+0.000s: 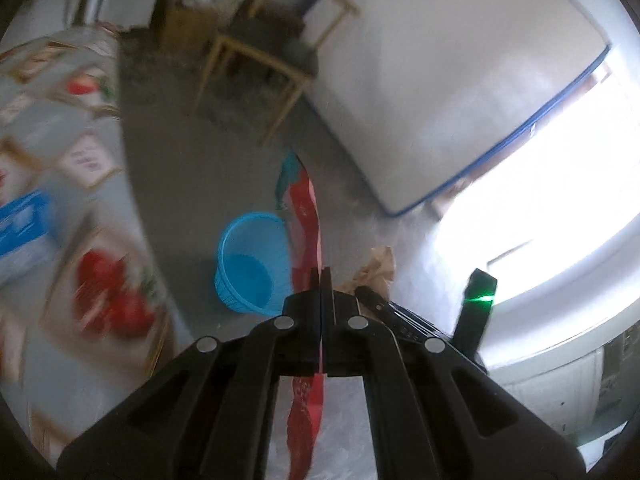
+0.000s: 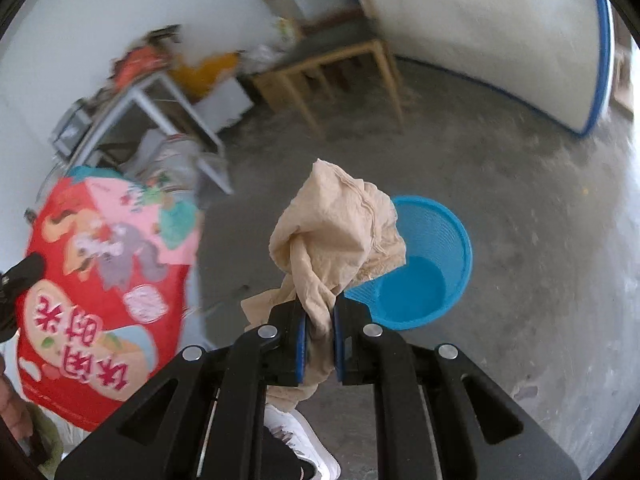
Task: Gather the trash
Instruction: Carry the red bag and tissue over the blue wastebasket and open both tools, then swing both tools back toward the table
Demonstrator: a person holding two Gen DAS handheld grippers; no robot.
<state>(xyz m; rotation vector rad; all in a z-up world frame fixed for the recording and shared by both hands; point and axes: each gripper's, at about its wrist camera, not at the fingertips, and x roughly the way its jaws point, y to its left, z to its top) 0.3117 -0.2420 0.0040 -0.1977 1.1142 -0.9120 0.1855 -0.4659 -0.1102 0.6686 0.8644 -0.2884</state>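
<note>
My left gripper [image 1: 321, 276] is shut on a flat red snack bag [image 1: 306, 216], seen edge-on and hanging above the floor. The same red bag [image 2: 108, 280] with cartoon print shows broadside at the left of the right wrist view. My right gripper [image 2: 320, 312] is shut on a crumpled beige paper towel [image 2: 340, 232], held up in the air. That beige wad [image 1: 376, 268] also shows just right of my left gripper. A blue plastic basket [image 1: 252, 264] stands empty on the grey floor below, left of the red bag; in the right wrist view the basket [image 2: 432, 268] lies just behind and right of the towel.
A table with a printed cloth [image 1: 60, 160] and a blue box [image 1: 24, 228] is at the left. A wooden chair [image 2: 332, 64] and a white mattress with blue trim [image 1: 460, 80] stand beyond. A metal rack [image 2: 140, 120] with clutter is against the wall. A white shoe [image 2: 296, 440] is below.
</note>
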